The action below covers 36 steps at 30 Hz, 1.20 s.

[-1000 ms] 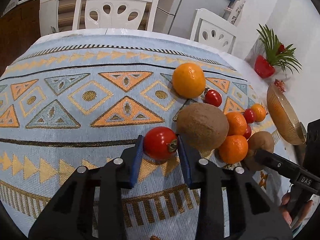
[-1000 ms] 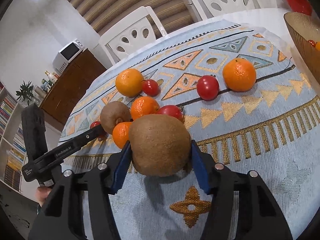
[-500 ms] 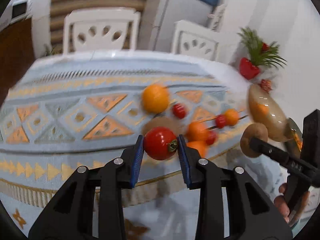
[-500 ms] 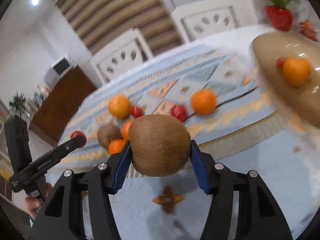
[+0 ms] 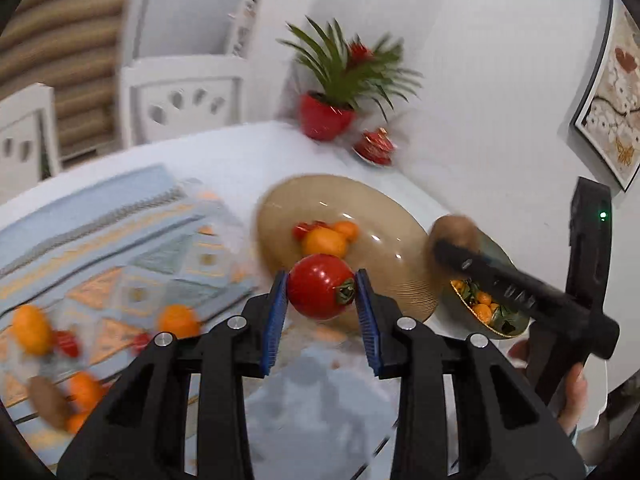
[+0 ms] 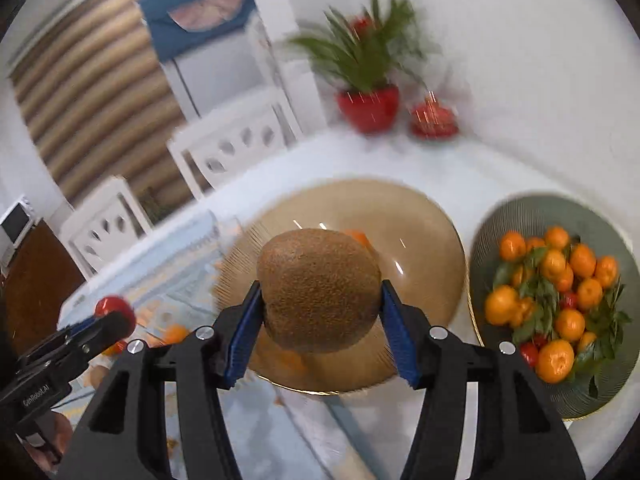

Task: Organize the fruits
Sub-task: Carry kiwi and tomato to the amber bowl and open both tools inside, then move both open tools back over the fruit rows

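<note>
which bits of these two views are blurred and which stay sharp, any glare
Left wrist view: the tomato in the left gripper is sharp, while the patterned cloth, loose fruit and potted plant smear; small glare streaks sit on the tan bowl. Right wrist view: the kiwi in the right gripper is crisp, and the chairs and plant blur.

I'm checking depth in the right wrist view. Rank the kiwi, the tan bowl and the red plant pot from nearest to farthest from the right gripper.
1. kiwi: clamped in the jaws of the right gripper.
2. tan bowl: on the table just beyond and below the kiwi.
3. red plant pot: at the table's far edge, by the wall.
</note>
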Tool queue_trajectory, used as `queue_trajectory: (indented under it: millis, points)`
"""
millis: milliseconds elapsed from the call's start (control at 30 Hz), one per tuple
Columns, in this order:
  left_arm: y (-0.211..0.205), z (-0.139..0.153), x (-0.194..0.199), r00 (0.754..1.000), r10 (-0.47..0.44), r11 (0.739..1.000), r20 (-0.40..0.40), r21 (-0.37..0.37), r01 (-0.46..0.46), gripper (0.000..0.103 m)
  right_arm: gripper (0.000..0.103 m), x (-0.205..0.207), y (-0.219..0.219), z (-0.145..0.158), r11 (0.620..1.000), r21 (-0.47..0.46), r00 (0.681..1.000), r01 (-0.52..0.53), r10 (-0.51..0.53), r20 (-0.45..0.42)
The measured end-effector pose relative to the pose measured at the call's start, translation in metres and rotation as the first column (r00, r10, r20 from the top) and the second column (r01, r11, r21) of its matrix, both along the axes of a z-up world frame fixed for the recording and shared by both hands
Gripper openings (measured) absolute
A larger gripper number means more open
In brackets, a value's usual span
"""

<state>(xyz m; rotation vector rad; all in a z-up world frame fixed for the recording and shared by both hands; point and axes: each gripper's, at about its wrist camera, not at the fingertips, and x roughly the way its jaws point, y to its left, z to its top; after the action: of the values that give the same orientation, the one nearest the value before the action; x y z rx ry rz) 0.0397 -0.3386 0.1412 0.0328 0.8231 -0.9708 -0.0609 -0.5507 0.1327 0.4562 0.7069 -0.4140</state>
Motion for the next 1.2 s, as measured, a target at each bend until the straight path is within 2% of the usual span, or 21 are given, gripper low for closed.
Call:
queue_trajectory:
  millis: [67,167,433,833,867,900,967,1067,1133,1200]
  points:
    - [-0.02,-0.013,0.0,1.0,-0.009,1.0,-0.026,0.015,0.01,0.033,0.056,0.007,-0.011,-0.018,0.999,0.038,0.998,-0.009,0.011,-0.058]
    - [-0.04,-0.037,0.006,0.996,-0.019,0.999,-0.085,0.031,0.022,0.033,0.056,0.014,-0.012,-0.037,0.996,0.085,0.995,-0.025,0.033,-0.092]
    - [-0.058,-0.063,0.005,0.992,-0.024,0.997,-0.122,0.07,0.032,0.033,0.056,0.015,-0.016,-0.055,0.995,0.095,0.988,-0.015,0.029,-0.15]
    - [-0.061,-0.063,0.0,0.992,-0.026,0.996,-0.121,0.084,0.036,0.033,0.057,0.017,-0.016,-0.061,0.995,0.097,0.984,-0.016,0.034,-0.178]
    - [-0.06,-0.064,0.0,0.992,-0.027,0.996,-0.123,0.082,0.038,0.035,0.057,0.017,-0.016,-0.061,0.995,0.098,0.983,-0.017,0.035,-0.182]
    - [-0.06,-0.063,0.0,0.992,-0.026,0.996,-0.121,0.076,0.035,0.041,0.059,0.016,-0.016,-0.061,0.995,0.101,0.982,-0.013,0.032,-0.185]
    - [-0.057,-0.061,-0.001,0.993,-0.025,0.997,-0.118,0.071,0.033,0.045,0.059,0.012,-0.015,-0.055,0.997,0.082,0.986,-0.008,0.022,-0.166]
    - [-0.047,-0.052,-0.004,0.994,-0.025,0.998,-0.107,0.057,0.031,0.045,0.059,0.003,-0.009,-0.033,1.0,-0.001,0.992,0.002,-0.002,-0.129]
    - [-0.033,-0.042,-0.006,0.995,-0.019,0.999,-0.098,0.035,0.023,0.046,0.059,-0.003,-0.005,-0.021,1.0,-0.018,0.995,-0.006,0.004,-0.102]
    - [-0.016,-0.032,-0.011,0.997,-0.006,1.0,-0.072,0.022,0.007,0.052,0.059,-0.008,0.002,-0.013,0.999,-0.028,0.997,-0.02,0.017,-0.08]
